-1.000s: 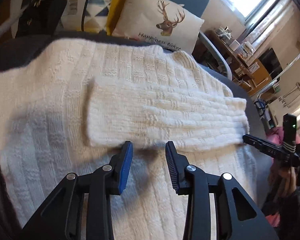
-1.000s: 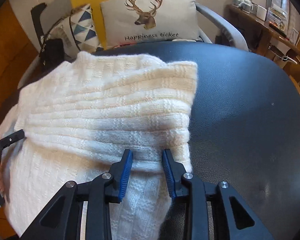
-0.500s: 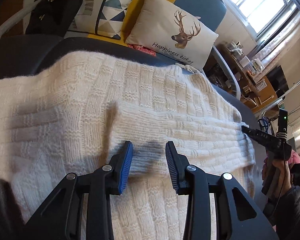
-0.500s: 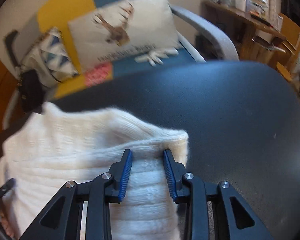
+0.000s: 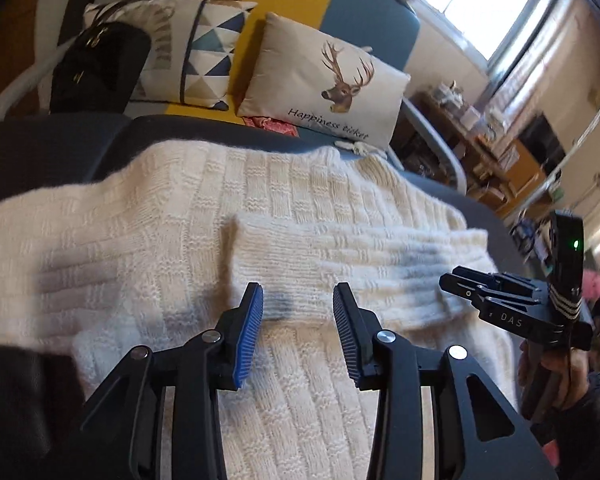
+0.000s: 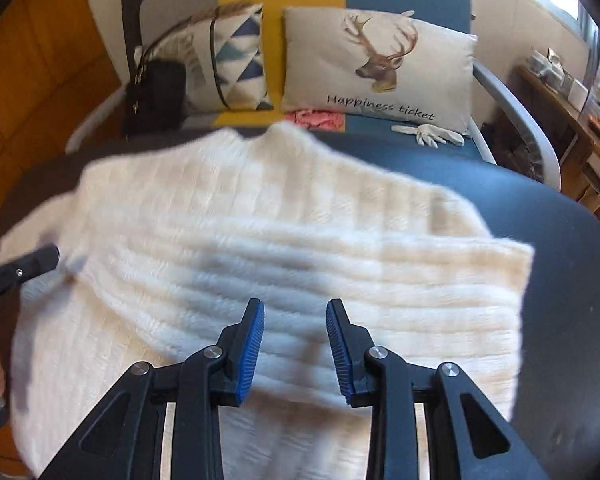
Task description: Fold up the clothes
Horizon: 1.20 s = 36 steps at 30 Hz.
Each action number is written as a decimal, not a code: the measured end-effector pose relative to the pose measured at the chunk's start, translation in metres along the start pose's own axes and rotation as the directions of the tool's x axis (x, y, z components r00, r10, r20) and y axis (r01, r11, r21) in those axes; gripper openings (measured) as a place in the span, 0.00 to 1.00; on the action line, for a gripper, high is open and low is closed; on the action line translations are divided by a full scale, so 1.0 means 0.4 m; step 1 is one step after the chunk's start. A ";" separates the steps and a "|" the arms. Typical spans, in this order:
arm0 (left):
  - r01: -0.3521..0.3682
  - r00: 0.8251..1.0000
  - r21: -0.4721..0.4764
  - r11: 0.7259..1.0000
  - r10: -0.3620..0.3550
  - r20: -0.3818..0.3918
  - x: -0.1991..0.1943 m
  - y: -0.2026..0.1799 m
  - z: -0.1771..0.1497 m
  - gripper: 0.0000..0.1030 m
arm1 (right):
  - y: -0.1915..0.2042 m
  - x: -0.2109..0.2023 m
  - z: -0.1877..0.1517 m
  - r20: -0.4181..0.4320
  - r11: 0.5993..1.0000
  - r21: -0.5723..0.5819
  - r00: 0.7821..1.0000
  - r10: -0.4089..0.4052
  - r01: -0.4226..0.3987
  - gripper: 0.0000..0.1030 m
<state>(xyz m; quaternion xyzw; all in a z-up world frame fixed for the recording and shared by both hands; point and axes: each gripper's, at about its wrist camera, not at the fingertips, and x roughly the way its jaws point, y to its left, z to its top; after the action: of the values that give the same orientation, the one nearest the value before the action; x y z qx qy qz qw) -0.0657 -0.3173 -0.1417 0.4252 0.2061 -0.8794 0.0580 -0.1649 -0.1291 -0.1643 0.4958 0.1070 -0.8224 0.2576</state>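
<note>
A white knit sweater (image 5: 228, 216) lies flat on the dark round table (image 6: 572, 280), with one sleeve (image 5: 340, 256) folded across its body. My left gripper (image 5: 298, 304) hovers just above the sleeve's near edge. Its jaws are opening and the pads press on nothing. My right gripper (image 6: 295, 320) hangs over the middle of the sleeve (image 6: 340, 280), jaws apart, the fabric lying flat below them. The left wrist view has the right gripper (image 5: 450, 280) at the sleeve's right end, held by a hand (image 5: 540, 364). A left gripper finger (image 6: 36, 260) pokes in at the right wrist view's left edge.
Behind the table stands a sofa with a deer cushion (image 6: 380, 64), a triangle-pattern cushion (image 6: 228, 56), a black bag (image 6: 156, 92), a pink cloth (image 6: 320, 118) and white gloves (image 6: 428, 134). A cluttered wooden desk (image 5: 512, 160) stands at the right.
The right gripper has swept from the sweater's right edge and the sleeve's end to over the sleeve's middle. The left gripper has tilted up a little and its jaws stand slightly wider.
</note>
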 end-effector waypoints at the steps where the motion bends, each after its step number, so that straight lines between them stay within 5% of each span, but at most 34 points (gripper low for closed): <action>1: -0.050 0.998 0.023 0.999 0.051 -0.036 0.027 -0.001 -0.003 0.41 | 0.008 0.014 -0.005 -0.006 1.000 -0.002 1.000 -0.014 0.013 0.32; 3: -0.102 0.993 0.060 0.993 0.105 -0.056 0.054 -0.002 -0.012 0.41 | 0.023 0.033 -0.012 -0.014 0.999 -0.008 0.999 -0.039 0.039 0.33; 9: 0.002 1.000 -0.040 0.999 -0.001 0.019 -0.040 0.030 -0.038 0.42 | 0.085 -0.035 -0.023 0.045 0.998 0.018 0.997 0.057 -0.058 0.33; 15: -0.005 0.999 -0.094 0.996 0.000 -0.045 -0.023 0.069 -0.091 0.43 | 0.178 0.033 -0.032 0.013 0.999 -0.052 1.000 0.013 -0.012 0.34; 19: 0.073 0.997 -0.158 0.985 -0.076 -0.008 -0.066 0.087 -0.099 0.43 | 0.162 -0.005 -0.018 0.032 0.995 0.031 0.995 0.093 -0.094 0.34; 23: 0.114 0.993 -0.194 0.974 -0.109 0.038 -0.084 0.099 -0.074 0.43 | 0.182 -0.012 0.041 0.073 0.995 0.013 0.992 0.102 -0.104 0.34; 30: 0.131 0.991 -0.228 0.965 -0.127 0.035 -0.053 0.131 -0.032 0.43 | 0.227 0.103 0.118 0.000 0.997 -0.046 0.998 0.055 -0.055 0.36; 36: 0.201 0.978 -0.223 0.954 -0.184 0.096 -0.044 0.147 0.085 0.43 | 0.195 0.057 0.177 0.100 0.988 0.016 0.983 0.154 -0.157 0.36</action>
<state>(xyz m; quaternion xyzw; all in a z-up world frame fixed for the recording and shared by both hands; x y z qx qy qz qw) -0.0631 -0.3860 -0.1278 0.3607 0.3452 -0.8660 0.0286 -0.1859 -0.2328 -0.1436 0.4648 0.0452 -0.8244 0.3200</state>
